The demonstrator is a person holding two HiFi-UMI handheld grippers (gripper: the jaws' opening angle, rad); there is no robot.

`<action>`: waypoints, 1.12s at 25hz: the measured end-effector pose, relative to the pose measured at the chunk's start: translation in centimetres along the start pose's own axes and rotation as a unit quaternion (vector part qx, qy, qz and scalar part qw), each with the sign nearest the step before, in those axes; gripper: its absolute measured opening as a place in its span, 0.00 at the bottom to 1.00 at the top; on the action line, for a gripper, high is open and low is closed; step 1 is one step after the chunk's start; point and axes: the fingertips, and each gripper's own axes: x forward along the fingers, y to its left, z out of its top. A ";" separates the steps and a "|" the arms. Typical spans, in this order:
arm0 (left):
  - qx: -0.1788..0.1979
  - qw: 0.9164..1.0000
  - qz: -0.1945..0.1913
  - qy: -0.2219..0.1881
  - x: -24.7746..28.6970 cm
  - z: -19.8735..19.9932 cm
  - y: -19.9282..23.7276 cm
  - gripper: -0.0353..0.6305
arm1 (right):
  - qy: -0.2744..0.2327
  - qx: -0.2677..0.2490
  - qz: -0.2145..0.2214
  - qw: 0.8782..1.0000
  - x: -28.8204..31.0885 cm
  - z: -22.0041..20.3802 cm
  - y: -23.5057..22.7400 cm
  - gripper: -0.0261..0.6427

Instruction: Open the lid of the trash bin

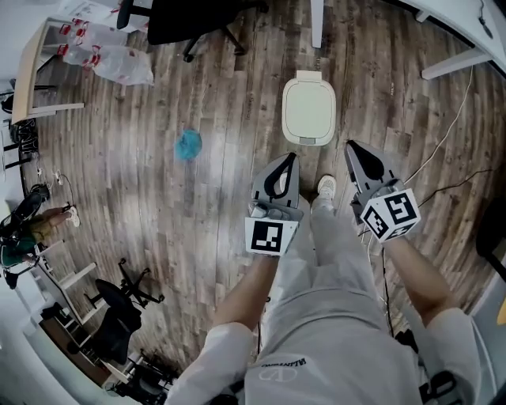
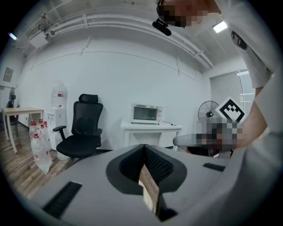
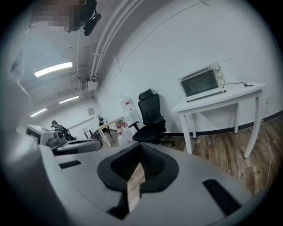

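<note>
The white trash bin (image 1: 308, 111) stands on the wood floor straight ahead, its lid down flat. My left gripper (image 1: 292, 157) hovers just short of the bin's near left corner, jaws together with nothing between them. Level with it, my right gripper (image 1: 350, 145) sits just off the bin's near right corner, also shut and empty. Both gripper views point level across the room, and the bin is hidden from them. In those views the left gripper (image 2: 144, 146) and right gripper (image 3: 141, 145) each show tips touching, with only a thin slit below.
A blue crumpled item (image 1: 188, 145) lies on the floor to the bin's left. A black office chair (image 1: 198, 20) and bags of bottles (image 1: 111, 55) are at the back left. A cable (image 1: 443, 142) runs along the right. A white table carries a toaster oven (image 3: 202, 81). My shoe (image 1: 326, 187) is between the grippers.
</note>
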 end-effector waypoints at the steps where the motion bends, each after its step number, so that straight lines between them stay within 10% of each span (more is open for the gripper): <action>1: -0.006 1.000 -0.001 0.009 0.5 -1.4 -0.1 0.05 | 0.009 0.008 -0.003 1.000 0.5 -1.1 -0.3 0.06; 28: -0.079 0.988 -0.049 0.125 11.1 -33.5 5.4 0.05 | 0.140 0.127 -0.084 0.978 15.9 -32.8 -8.5 0.06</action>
